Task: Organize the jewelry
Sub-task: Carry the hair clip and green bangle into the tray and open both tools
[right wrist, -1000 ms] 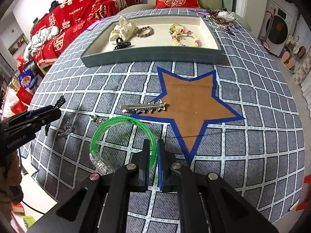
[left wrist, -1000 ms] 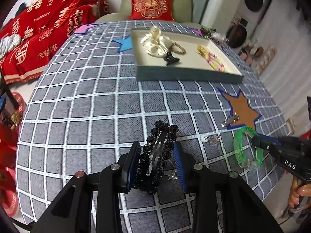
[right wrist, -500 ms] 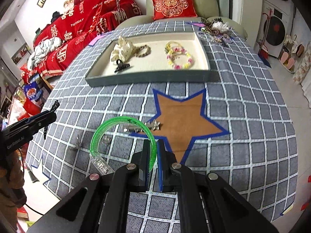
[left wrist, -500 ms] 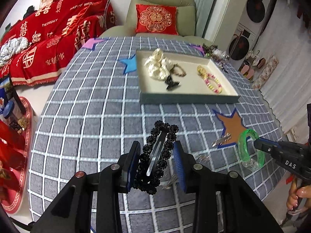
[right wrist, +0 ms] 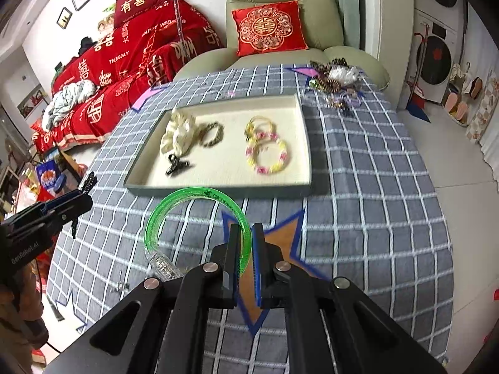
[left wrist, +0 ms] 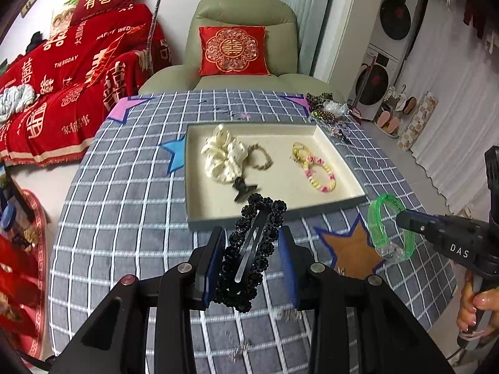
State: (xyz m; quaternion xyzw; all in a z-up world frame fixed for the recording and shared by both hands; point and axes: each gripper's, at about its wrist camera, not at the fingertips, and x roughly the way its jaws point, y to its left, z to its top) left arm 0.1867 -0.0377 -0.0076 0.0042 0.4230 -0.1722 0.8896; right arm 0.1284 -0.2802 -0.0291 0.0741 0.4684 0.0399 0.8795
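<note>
Both claws carry loads toward the tray (left wrist: 274,215) at twelve o'clock: the left gripper (left wrist: 252,258) clamps the black hair clip (left wrist: 254,249) lengthwise, the right gripper (right wrist: 246,249) pinches the green bangle (right wrist: 193,215).

"DAS" is printed in white on the black body of the right gripper (left wrist: 402,219). "GenRobot.AI" is read along the side of the left gripper (right wrist: 85,198). On the red blanket (right wrist: 131,62), "HAPPY WED…" and "THE…DAY" are seen among large Chinese characters. "有喜" is shown in gold on the red pillow (right wrist: 140,0)
</note>
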